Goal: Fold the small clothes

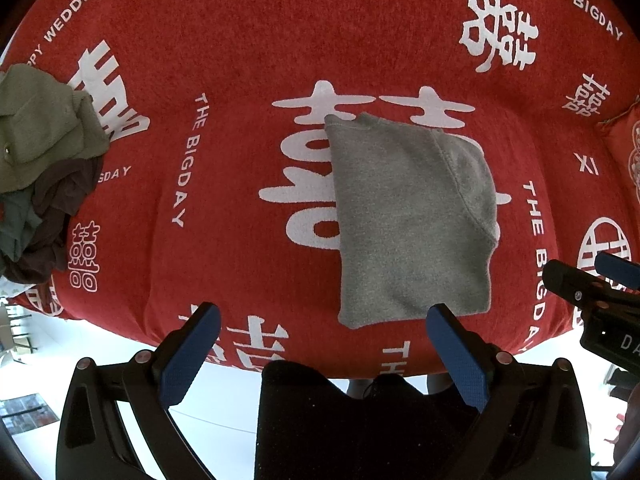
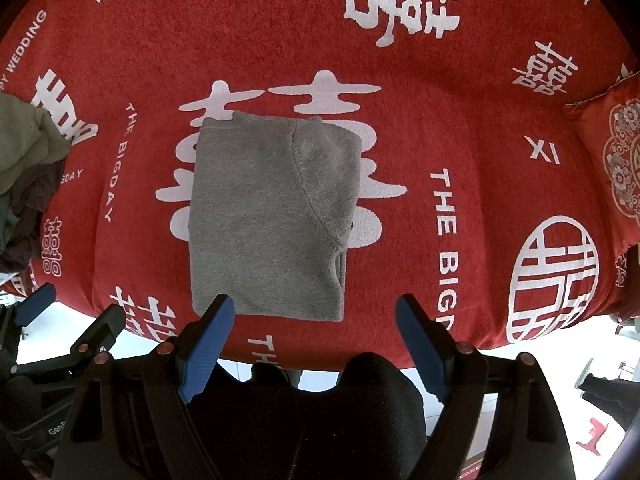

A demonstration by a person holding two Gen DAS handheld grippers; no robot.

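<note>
You are working over a red cloth printed with white characters, which covers the whole surface ahead of both grippers. On it, just beyond your fingertips, lies the grey garment, already folded into a compact rectangle with a rounded flap laid across its right side. Judged from how it lies, this piece is at or near its last fold, so you are between steps: either one more fold across it, or moving it aside and fetching the next piece.

From your left gripper, the garment sits ahead and a little to the right; its near hem is just beyond the right-hand finger's tip. From your right gripper, the garment lies ahead and slightly left, with its near left corner just past the left-hand finger's tip. Both grippers have their fingers spread wide and hold nothing, and neither touches the fabric.

If you take another fold, you will need to come down on the near hem with both grippers, one at each corner, pinch through all layers and carry the hem away from you to the far edge. Grab too shallow and only the top layer will lift.

Far off to the left of both grippers is the pile of unfolded clothes, olive green on top with darker pieces beneath. To the right of your right gripper sits a red embroidered cushion.
</note>
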